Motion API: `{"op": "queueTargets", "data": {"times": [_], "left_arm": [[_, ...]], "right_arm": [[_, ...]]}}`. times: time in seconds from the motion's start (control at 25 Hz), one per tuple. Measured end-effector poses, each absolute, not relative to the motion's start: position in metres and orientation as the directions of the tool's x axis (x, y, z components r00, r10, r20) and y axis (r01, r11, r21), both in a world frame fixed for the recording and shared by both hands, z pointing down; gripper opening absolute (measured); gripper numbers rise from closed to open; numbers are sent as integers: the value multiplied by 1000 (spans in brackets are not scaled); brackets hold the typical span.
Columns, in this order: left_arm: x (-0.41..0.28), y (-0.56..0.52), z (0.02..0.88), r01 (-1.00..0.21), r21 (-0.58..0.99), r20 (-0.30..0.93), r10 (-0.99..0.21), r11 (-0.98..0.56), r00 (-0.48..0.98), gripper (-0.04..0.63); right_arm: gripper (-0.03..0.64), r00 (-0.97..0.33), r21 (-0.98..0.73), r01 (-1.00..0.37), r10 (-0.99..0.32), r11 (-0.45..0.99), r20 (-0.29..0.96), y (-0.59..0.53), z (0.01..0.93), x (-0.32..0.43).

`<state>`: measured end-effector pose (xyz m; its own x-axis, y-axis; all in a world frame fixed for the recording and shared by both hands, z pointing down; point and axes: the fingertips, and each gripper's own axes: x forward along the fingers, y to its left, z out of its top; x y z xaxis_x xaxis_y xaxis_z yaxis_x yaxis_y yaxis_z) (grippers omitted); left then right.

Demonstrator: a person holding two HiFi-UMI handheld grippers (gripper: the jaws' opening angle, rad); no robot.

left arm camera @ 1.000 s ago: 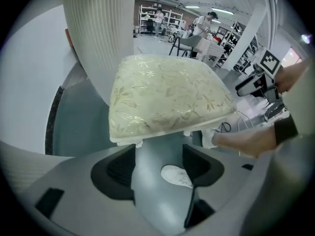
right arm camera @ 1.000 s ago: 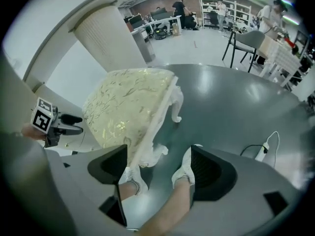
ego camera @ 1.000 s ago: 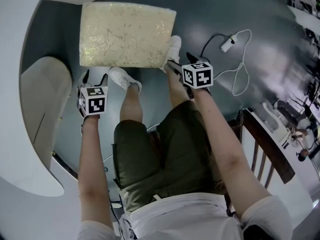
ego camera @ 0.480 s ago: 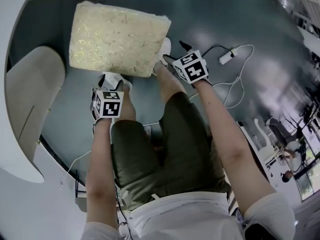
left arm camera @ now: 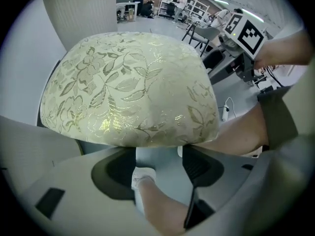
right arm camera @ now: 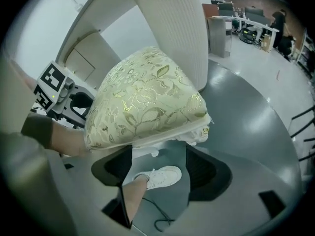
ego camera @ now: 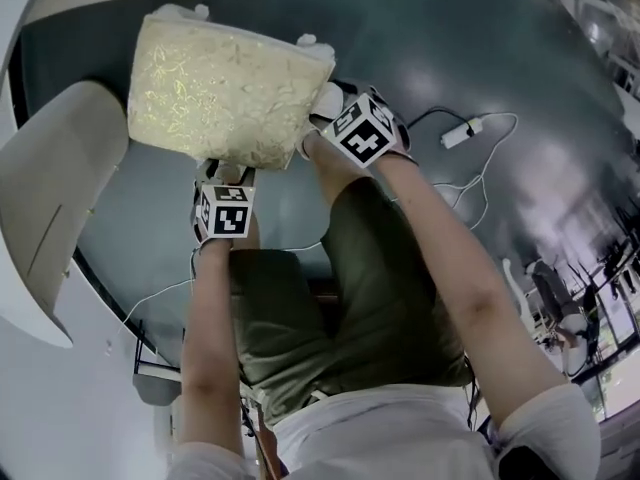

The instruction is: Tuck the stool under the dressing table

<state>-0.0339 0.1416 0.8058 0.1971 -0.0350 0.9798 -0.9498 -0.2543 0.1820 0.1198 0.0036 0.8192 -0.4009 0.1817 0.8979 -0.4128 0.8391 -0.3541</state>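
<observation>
Currently the stool (ego camera: 225, 93) stands on the grey floor (ego camera: 480, 38) just in front of the person's legs. Its cream floral cushion is close beside the rounded white dressing table (ego camera: 45, 198) at the head view's left, but not under it. The left gripper (left arm camera: 159, 154) points steeply down at the cushion's near edge. Its jaws stand spread, with the padded rim just beyond their tips and nothing pinched between the pads. The right gripper (right arm camera: 159, 156) sits at the cushion's near right corner. Its jaws have just been closing, yet they are apart, with the stool's white carved frame above the gap and the pads not pressing on it. A white shoe (right arm camera: 165, 177) shows through that gap on the floor below. To the stool's right the floor lies open, save for a white cable (ego camera: 470, 163) well apart from the stool. A ribbed white panel (right arm camera: 172, 28) rises just behind the cushion's far side.
</observation>
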Motion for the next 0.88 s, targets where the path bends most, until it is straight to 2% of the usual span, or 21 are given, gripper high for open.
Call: {"op": "queueTargets", "data": {"times": [0.16,0.32,0.56,0.72,0.88], "left_arm": [[-33,145,806,-953,164,984,-24,-255,176,287],[-34,142,808,-956,159,985,-21,-248,169,286],[-36,142,809,-956,147,987,-32,-253,160,279],[-43,142,808,-957,139,988,-34,-256,153,221],[-48,141,809,-957,116,990,-45,-265,132,207]], "right_arm": [[354,-419,-379,-374,211,846,883,6,818,119],[243,-408,-329,-282,198,901,891,14,812,110],[216,-396,-298,-323,158,898,905,18,811,108],[213,-389,-274,-341,130,899,912,18,811,108],[178,-418,-277,-375,106,885,902,25,810,106]]}}
